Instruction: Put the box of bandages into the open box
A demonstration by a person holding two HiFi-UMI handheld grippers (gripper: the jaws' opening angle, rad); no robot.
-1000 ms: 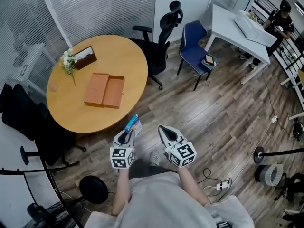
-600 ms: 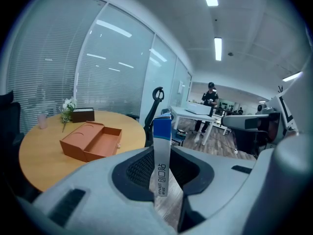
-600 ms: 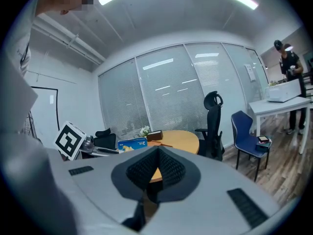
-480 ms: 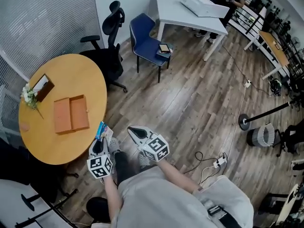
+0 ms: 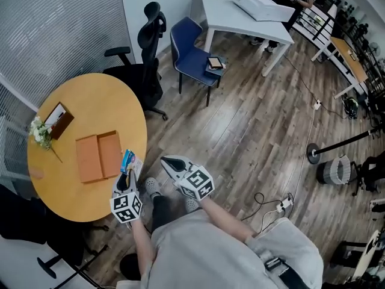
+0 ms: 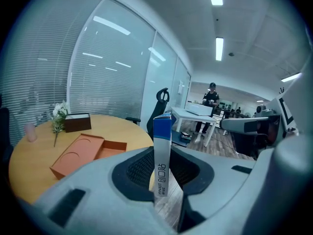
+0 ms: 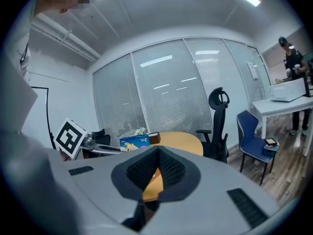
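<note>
the left tool (image 5: 124, 174) is clamped on the bandage box (image 5: 128, 160), lower left of the head view, by the edge of the round table (image 5: 90, 101) and near the open orange box (image 5: 99, 156). it looks like light, stiff card that would dent under pressure, so grip its flat faces gently. the right tool (image 5: 170, 163) is closed and empty.

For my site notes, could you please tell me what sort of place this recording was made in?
Most likely an office or meeting area: a round table with a swivel chair beside it, a white desk, and blinds along the wall.
</note>
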